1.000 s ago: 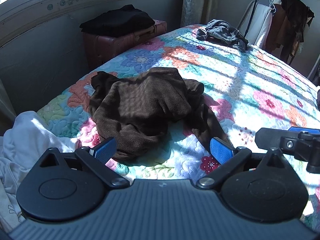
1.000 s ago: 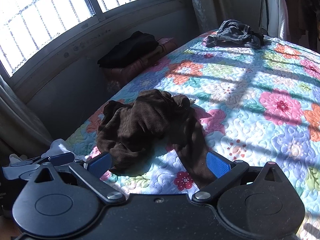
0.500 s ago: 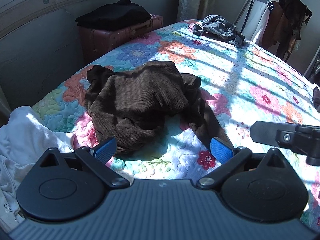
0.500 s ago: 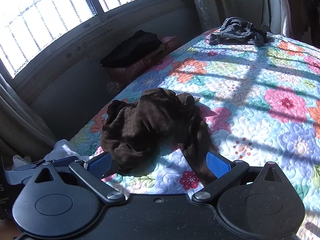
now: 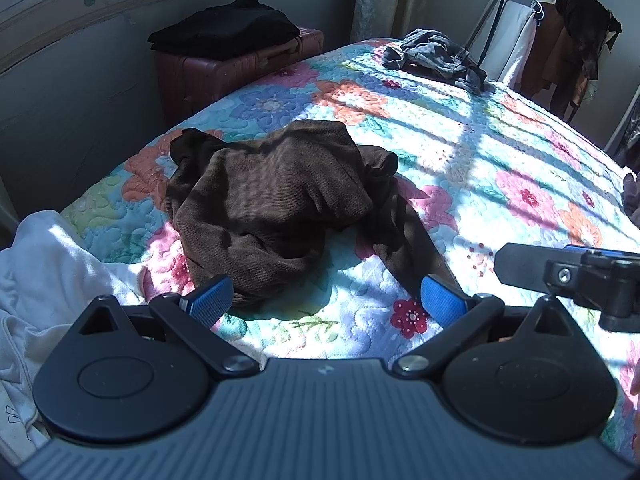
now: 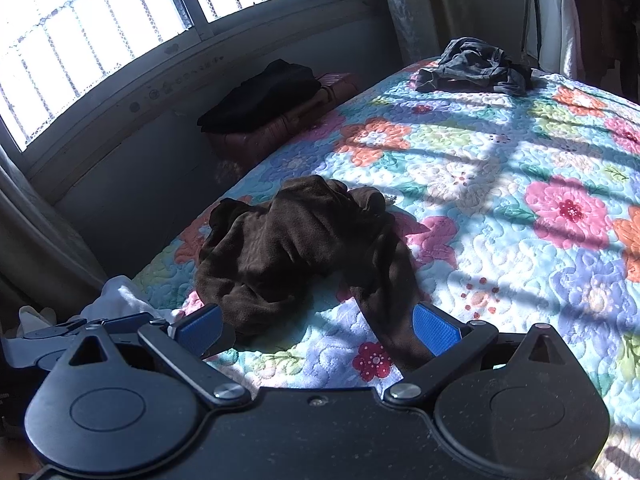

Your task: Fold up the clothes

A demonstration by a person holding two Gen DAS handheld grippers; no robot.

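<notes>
A crumpled dark brown garment [image 5: 272, 200] lies in a heap on the floral quilt [image 5: 500, 152], one long part trailing toward the near edge. It also shows in the right wrist view [image 6: 296, 248]. My left gripper [image 5: 324, 304] is open and empty, just short of the heap's near edge. My right gripper [image 6: 316, 326] is open and empty, with the trailing brown part [image 6: 396, 320] lying by its right finger. The right gripper shows at the right of the left wrist view [image 5: 576, 272].
A grey garment [image 5: 436, 56] lies at the far end of the bed. White cloth [image 5: 44, 280] is bunched at the near left. A reddish suitcase [image 5: 224, 72] with black clothes on top stands under the window. A clothes rack [image 5: 560, 32] stands at the far right.
Both grippers have drawn back and risen slightly, so the brown garment sits a little farther and lower in both views. The garment has not moved. Both grippers stay open.
</notes>
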